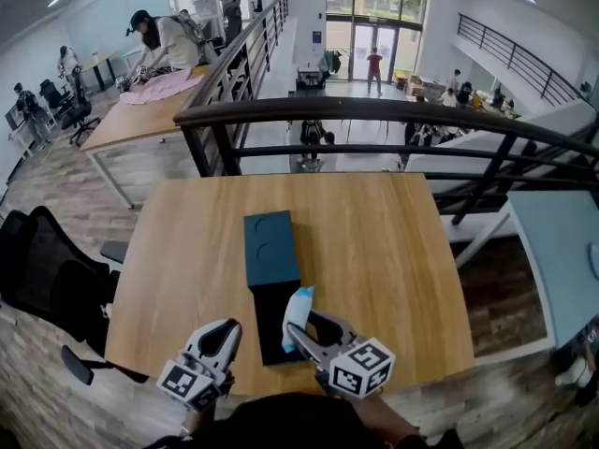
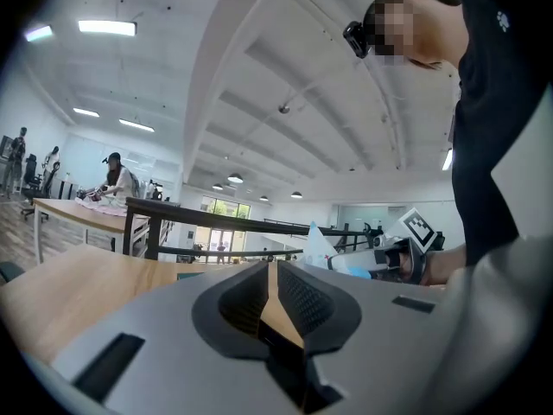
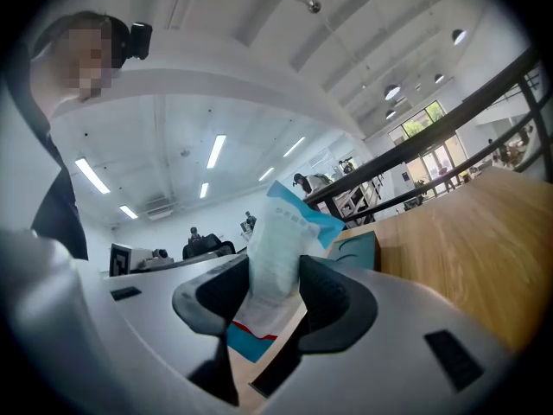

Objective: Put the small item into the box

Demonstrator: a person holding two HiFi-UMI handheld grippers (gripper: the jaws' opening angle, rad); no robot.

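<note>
Right gripper (image 1: pixel 301 331) clamps the blue-white sachet (image 1: pixel 299 309) over the open black box (image 1: pixel 269 324), left gripper (image 1: pixel 223 337) shut, empty at its 9 o'clock; looks like the carry step, next needs lowering inside, then release.

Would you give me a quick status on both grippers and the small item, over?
Right gripper shut on the packet, held at the black box. Left gripper shut, empty. Nothing in the way.
</note>
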